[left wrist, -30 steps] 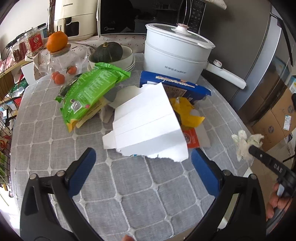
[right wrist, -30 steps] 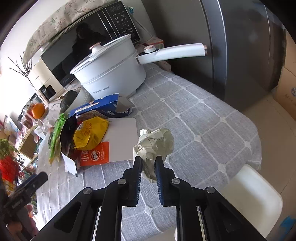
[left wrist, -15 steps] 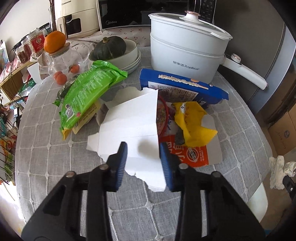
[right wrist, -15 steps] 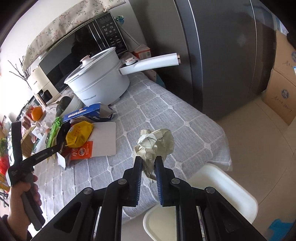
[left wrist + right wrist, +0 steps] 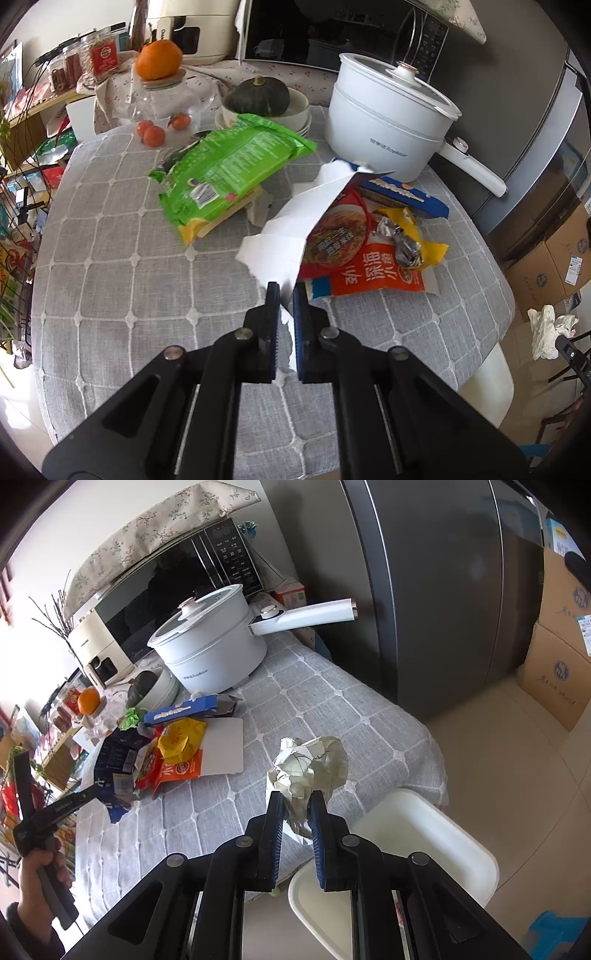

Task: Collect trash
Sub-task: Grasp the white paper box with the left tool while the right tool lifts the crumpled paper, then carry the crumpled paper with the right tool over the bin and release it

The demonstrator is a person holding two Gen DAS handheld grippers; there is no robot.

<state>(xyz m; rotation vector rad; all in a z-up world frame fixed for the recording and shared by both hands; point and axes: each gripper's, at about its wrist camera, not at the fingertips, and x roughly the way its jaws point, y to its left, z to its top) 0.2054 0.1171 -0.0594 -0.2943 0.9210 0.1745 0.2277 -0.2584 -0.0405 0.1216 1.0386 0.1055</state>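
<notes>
Grippers (image 5: 286, 295) (image 5: 295, 805) hide trash (image 5: 291, 221) edges.

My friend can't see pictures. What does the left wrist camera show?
The left tool pinches a torn white cardboard box lifted off a grey checked table. Behind sit a green packet and white pot.

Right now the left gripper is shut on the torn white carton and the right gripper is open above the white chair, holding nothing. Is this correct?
Not entirely. The left gripper is indeed shut on the torn white carton. But the right gripper is not open or empty: the right wrist view shows it shut on a crumpled paper ball, held above the edge of the white chair.
</notes>
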